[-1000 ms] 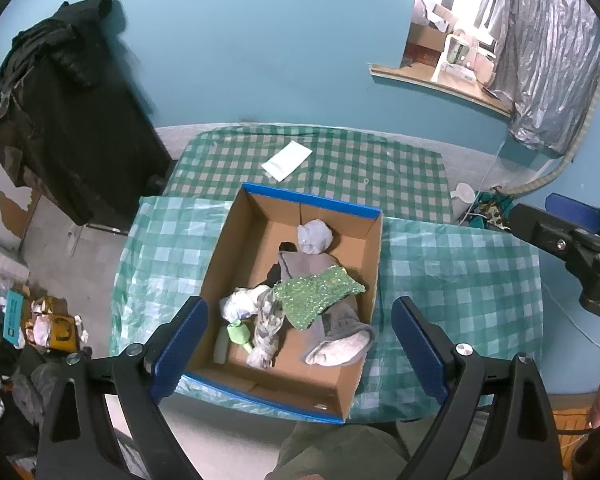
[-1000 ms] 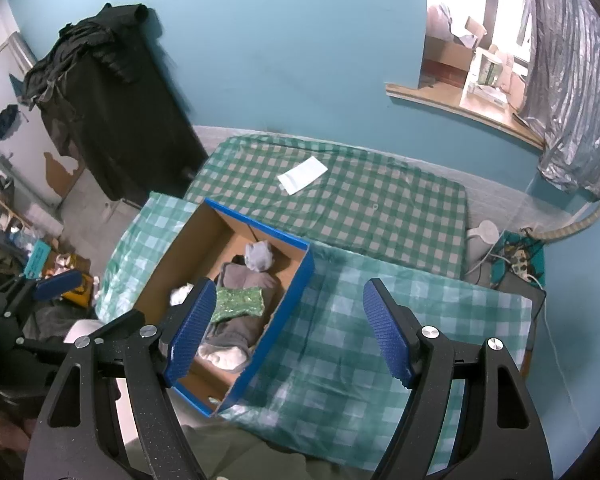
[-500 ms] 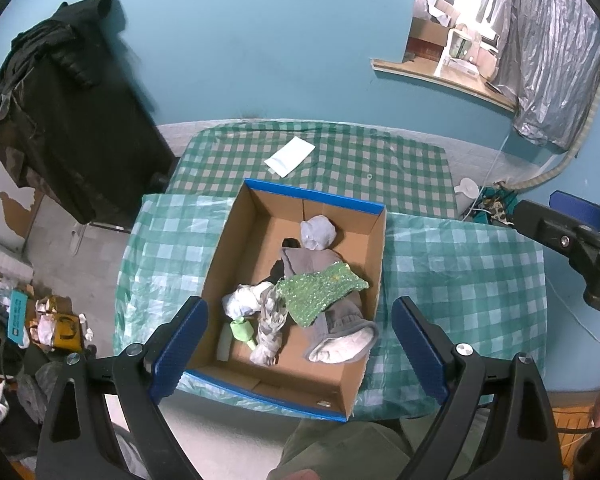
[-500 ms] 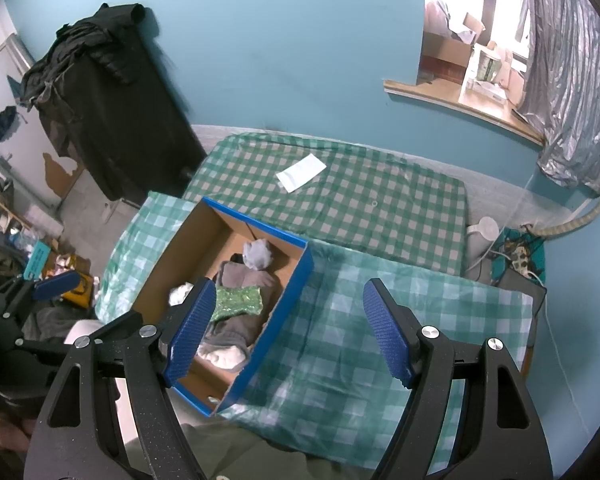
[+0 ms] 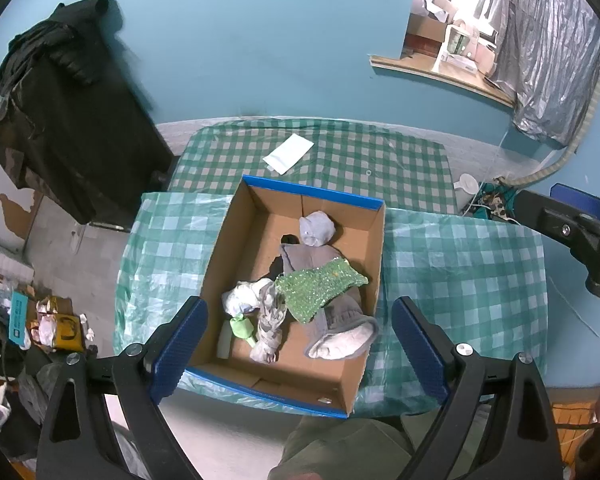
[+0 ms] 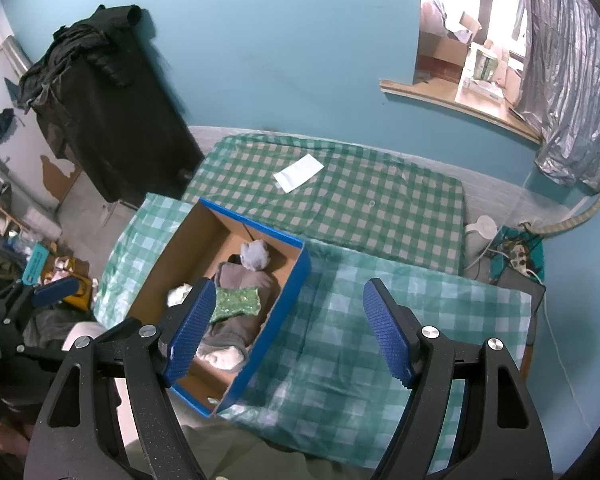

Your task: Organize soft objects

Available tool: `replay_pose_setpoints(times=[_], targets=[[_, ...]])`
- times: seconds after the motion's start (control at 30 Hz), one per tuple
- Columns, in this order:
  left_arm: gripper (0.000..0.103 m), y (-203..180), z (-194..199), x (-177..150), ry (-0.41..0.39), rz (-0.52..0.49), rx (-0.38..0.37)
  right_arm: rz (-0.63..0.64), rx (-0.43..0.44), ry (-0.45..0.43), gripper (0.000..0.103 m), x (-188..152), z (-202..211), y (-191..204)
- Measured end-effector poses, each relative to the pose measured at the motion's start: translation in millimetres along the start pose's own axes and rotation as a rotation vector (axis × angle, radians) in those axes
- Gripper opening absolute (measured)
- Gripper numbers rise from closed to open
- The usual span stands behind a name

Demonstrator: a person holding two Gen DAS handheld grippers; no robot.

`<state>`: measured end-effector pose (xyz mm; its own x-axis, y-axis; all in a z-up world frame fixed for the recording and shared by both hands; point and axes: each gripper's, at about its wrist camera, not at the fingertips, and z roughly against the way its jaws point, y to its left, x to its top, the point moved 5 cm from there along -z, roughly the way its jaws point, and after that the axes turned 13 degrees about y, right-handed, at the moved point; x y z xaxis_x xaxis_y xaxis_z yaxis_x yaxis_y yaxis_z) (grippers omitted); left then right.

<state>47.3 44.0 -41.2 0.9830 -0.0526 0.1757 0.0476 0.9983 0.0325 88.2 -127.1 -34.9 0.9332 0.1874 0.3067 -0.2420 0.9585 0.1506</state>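
Observation:
A blue-edged cardboard box [image 5: 236,240] stands on the checked table and holds the soft things: a green sparkly cloth [image 5: 320,286], a grey sock [image 5: 336,332], a pale rolled sock [image 5: 316,230], a white bundle [image 5: 242,296], a patterned twisted cloth [image 5: 269,328] and a small green piece [image 5: 241,327]. The box [image 6: 288,300] also shows in the right wrist view, with the green cloth [image 6: 236,300] inside. My left gripper [image 5: 298,344] is open and empty, held high above the box. My right gripper [image 6: 286,332] is open and empty, above the table right of the box.
A white envelope [image 5: 288,154] lies on the far part of the checked table [image 5: 460,280]. A dark garment-covered unit [image 5: 60,120] stands at left. Clutter lies on the floor at left [image 5: 40,320]. A window ledge [image 5: 440,72] is at the back right.
Both grippers have drifted slightly up and back; the box sits a little lower in view. Nothing was taken hold of or let go.

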Motion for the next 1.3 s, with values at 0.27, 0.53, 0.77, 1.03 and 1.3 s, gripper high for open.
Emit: replay_pose_setpoints(times=[0.27,0.53,0.77,1.03,1.3], targets=[[0.094,0.1,-0.1,-0.5,0.001,0.001,0.002,-0.001,0.0,-0.001,0.076,0.2,0.2,-0.6],[0.094,0.3,-0.5,-1.7,0.002,-0.001,0.004,-0.001,0.002,0.004,0.076,-0.1,-0.9,0.1],[0.094,2.2,-0.9,-3.9,0.003,-0.003,0.005,-0.002,0.002,0.002,0.076,0.1,-0.8,0.5],[0.094,3.1,-1.0,-5.0,0.007,-0.005,0.006,-0.001,0.001,0.008,0.076,-0.5,-1.9,1.3],[0.094,7.1,-1.2,-5.8,0.004,-0.014,0.014,-0.001,0.001,0.009,0.077,0.0,-2.2,1.8]])
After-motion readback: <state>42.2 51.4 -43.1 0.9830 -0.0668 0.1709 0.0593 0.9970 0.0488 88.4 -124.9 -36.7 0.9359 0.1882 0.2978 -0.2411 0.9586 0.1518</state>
